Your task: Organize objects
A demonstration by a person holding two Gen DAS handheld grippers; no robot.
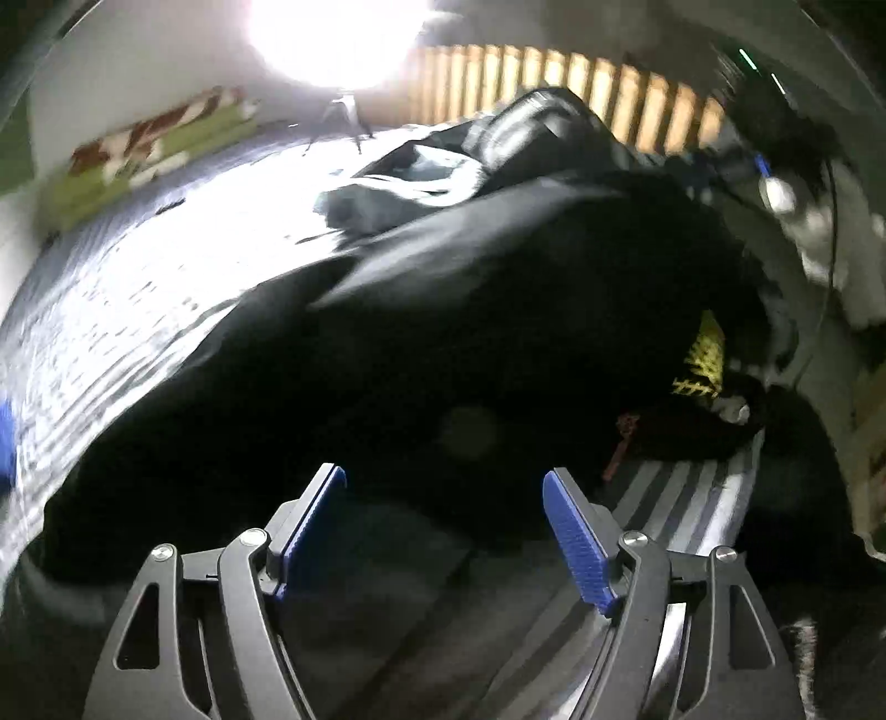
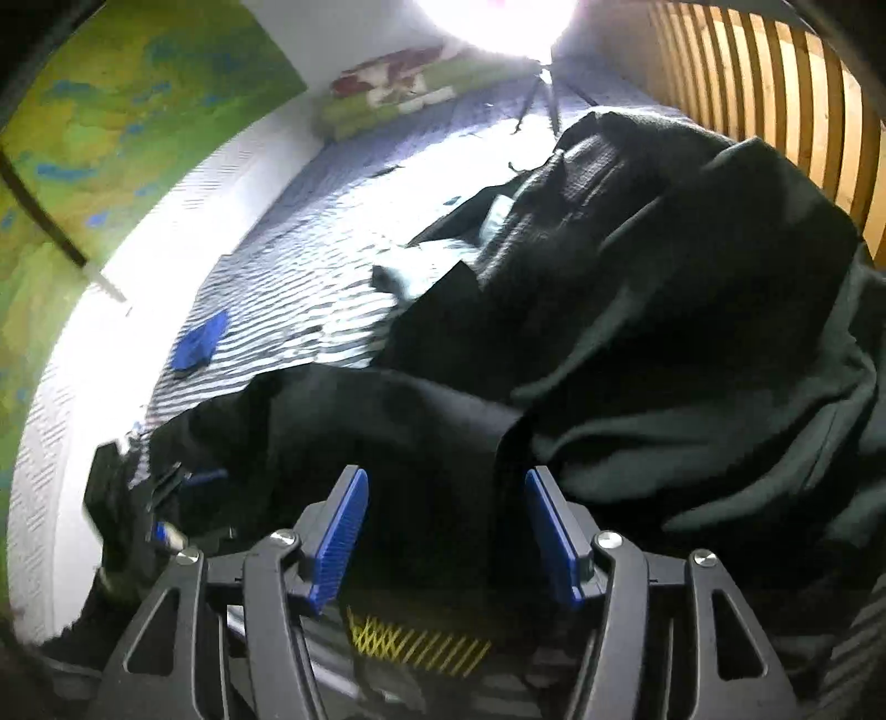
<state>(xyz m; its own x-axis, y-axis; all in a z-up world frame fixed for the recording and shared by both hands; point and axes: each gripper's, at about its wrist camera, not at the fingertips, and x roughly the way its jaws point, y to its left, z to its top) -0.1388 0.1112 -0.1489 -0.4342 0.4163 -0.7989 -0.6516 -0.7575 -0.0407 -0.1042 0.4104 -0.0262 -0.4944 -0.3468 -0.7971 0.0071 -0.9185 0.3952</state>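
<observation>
A large black garment lies crumpled across the blue-and-white striped bed cover. A yellow net-like print shows on its right part. My left gripper hangs just above the garment's near edge, its blue pads wide apart and empty. In the right wrist view the same black cloth fills the right side and its yellow print lies under the fingers. My right gripper is open over a fold of the cloth, the pads not pressing on it.
A green pillow with red and white marks lies at the bed's far end. A wooden slatted headboard runs along the right. A bright lamp on a tripod glares. A small blue cloth lies on the cover. Pale cloth sits behind.
</observation>
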